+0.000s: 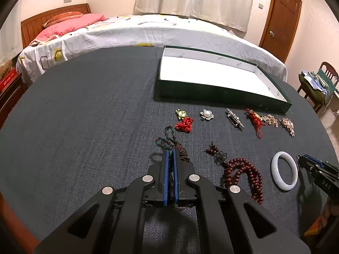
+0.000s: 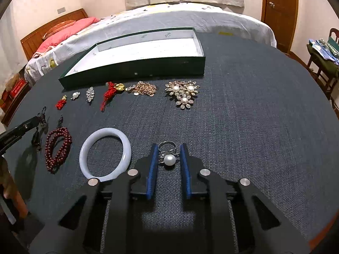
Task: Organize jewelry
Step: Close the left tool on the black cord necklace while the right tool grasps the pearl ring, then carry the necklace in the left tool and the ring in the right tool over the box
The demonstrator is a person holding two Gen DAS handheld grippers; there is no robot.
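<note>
left hand-held gripper (image 1: 171,151) clenched on dark braided cord (image 1: 169,142) | right hand-held gripper (image 2: 169,148) released, straddling pearl ring (image 2: 169,158) just right of white bangle (image 2: 105,154) on bench (image 2: 243,137)

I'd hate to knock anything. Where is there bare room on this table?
The green box is empty inside. The dark cloth left of the box is bare, and so is the stretch right of the pearl flower brooch. Crowded: the row before the box, and around the beads and white bangle.
</note>
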